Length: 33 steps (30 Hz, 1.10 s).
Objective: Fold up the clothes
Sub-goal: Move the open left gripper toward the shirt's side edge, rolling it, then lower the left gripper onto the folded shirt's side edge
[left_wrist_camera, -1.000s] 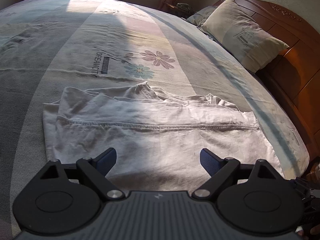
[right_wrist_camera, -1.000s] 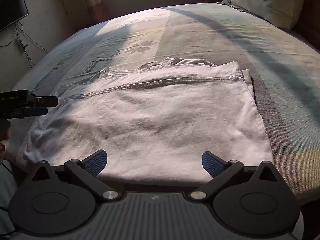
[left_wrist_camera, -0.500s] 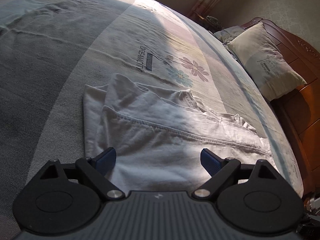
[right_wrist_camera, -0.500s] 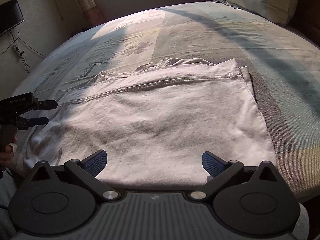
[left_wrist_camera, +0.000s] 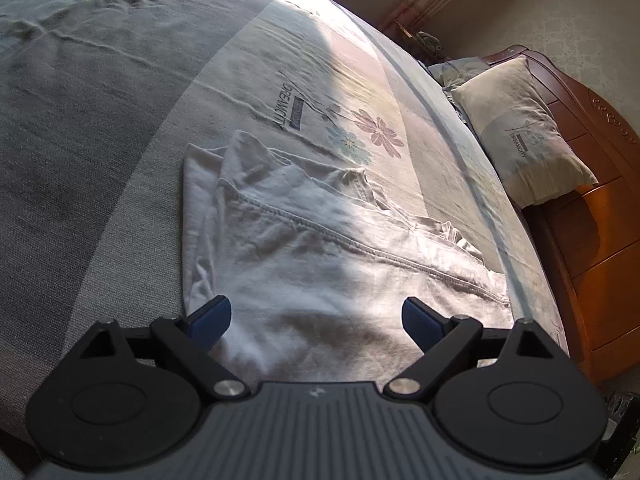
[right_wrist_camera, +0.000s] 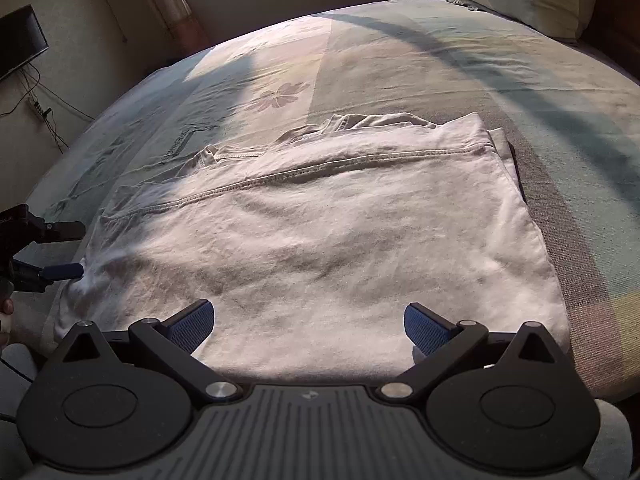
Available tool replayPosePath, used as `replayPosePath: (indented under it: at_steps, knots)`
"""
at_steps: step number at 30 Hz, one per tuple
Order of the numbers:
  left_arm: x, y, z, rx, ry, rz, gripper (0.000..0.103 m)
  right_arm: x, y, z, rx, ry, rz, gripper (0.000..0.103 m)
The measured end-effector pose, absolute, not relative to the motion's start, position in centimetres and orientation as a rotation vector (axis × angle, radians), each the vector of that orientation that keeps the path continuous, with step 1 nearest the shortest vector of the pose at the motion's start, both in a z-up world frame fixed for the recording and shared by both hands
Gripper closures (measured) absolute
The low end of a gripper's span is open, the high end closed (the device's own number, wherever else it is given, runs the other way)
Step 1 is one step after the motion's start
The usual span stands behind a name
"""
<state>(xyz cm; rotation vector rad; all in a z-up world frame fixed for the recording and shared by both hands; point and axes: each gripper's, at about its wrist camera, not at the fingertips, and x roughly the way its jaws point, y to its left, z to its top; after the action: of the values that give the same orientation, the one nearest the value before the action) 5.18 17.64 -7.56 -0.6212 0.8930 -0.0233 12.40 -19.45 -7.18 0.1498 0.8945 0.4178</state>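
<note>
Shirt: The white T-shirt (right_wrist_camera: 320, 236) lay flat on the bed sheet (right_wrist_camera: 400, 60), near the edge closest to you. It was already folded once, so its stitched hem (right_wrist_camera: 340, 164) ran across the top.
Feel: It looked soft, thin and light. I think it would bend and flop as soon as you lifted it, and the layers could slide apart.
Left gripper: Your left gripper (left_wrist_camera: 316, 318) had its jaws wide apart and held nothing. It sat low at the left end of the shirt.
Right gripper: Your right gripper (right_wrist_camera: 308, 322) also had its jaws wide apart and was empty, over the near edge.
Where to hold: I would pinch the left end at its near corner (right_wrist_camera: 72, 312), getting all the layers at once.
Watch out: A grab on only the top layer could pull the fold open.
Pillow: The pillow (left_wrist_camera: 524, 132) was far away, by the wooden headboard (left_wrist_camera: 600, 208).
</note>
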Motion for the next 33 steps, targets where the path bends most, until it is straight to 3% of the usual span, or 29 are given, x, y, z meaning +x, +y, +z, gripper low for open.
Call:
replayPosePath:
  at_steps: [8,12,21,33]
  knots:
    - [4.2,16.7,-6.3,-0.594,0.871,-0.059,0.01,12.0,-19.0,-7.0,0.146,0.885,0.436,0.0]
    - [4.5,16.1,-8.5,-0.589,0.966,-0.043,0.011,11.8,-18.9,-6.7,0.153,0.879,0.442,0.0]
    - [4.7,18.4,-4.6,-0.581,0.826,-0.056,0.01,11.5,-19.0,-6.6,0.159,0.876,0.438,0.0]
    - [5.6,23.6,-9.7,-0.912,0.867,-0.053,0.009,12.2,-18.9,-7.2,0.141,0.902,0.423,0.0]
